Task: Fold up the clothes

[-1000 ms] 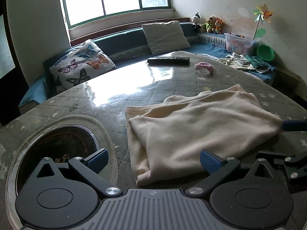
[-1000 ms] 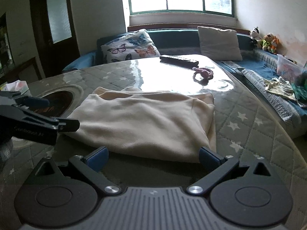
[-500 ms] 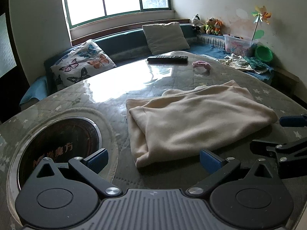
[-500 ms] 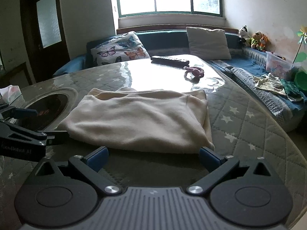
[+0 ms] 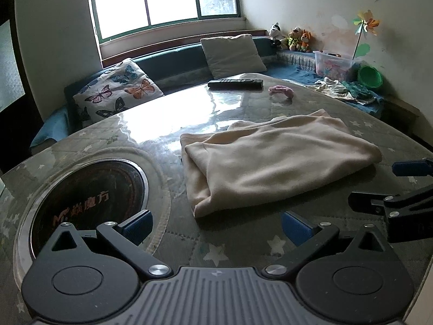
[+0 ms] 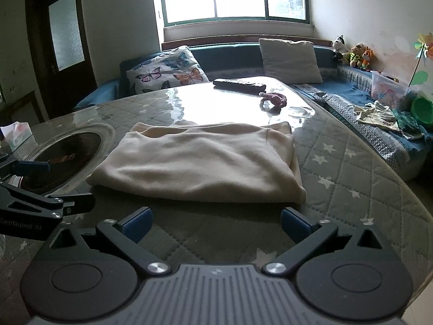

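A cream garment [image 5: 270, 159] lies folded into a flat rectangle on the round quilted table [image 5: 243, 246]; it also shows in the right wrist view [image 6: 200, 162]. My left gripper [image 5: 216, 226] is open and empty, hovering just short of the garment's near edge. My right gripper [image 6: 215, 223] is open and empty, also just short of the garment. The right gripper shows at the right edge of the left wrist view [image 5: 400, 187], and the left gripper at the left edge of the right wrist view [image 6: 40, 187].
A round dark cooktop inset [image 5: 89, 197] sits left of the garment. A black remote [image 5: 235, 83] and a pink item [image 5: 281, 91] lie at the table's far side. A tissue box [image 6: 17, 132] stands at the left. A bench with cushions [image 5: 232, 54] runs behind the table.
Both grippers have drawn back from the folded garment toward the near table edge, staying open. The garment has not moved.
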Demonstrator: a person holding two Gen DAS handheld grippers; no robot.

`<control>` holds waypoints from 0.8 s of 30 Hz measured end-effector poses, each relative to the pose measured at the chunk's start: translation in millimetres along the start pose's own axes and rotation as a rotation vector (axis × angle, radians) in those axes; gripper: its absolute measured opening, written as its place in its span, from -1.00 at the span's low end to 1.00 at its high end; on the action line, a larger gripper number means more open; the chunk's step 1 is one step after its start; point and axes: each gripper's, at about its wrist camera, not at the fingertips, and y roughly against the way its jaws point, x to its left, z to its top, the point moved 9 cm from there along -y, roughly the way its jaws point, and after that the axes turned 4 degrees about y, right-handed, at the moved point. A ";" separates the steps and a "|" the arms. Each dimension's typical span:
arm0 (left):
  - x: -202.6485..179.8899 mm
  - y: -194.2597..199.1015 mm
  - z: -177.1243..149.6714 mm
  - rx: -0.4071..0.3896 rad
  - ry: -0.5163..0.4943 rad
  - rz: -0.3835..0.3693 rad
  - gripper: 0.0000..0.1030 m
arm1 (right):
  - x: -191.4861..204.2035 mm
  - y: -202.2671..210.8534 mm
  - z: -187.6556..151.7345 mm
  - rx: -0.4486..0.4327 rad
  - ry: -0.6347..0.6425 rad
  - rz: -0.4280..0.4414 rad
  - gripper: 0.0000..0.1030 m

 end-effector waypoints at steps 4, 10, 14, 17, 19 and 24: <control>-1.0 4.4 -3.3 -0.005 0.001 -0.004 1.00 | 1.4 2.6 -2.1 0.000 0.000 -0.004 0.99; -0.5 10.8 -8.8 -0.012 0.000 -0.007 1.00 | 4.6 8.2 -5.6 -0.005 0.002 -0.008 1.00; 0.2 14.9 -11.6 -0.016 0.003 -0.006 1.00 | 6.9 9.9 -7.9 -0.006 0.000 -0.010 1.00; 0.4 18.5 -13.0 -0.022 0.006 -0.006 1.00 | 8.4 12.0 -9.1 -0.008 0.003 -0.010 1.00; 0.3 20.8 -13.8 -0.025 0.006 -0.007 1.00 | 9.0 13.7 -9.7 -0.011 0.006 -0.011 1.00; -0.1 24.1 -17.1 -0.027 0.009 -0.007 1.00 | 11.1 16.7 -11.0 -0.016 0.006 -0.011 1.00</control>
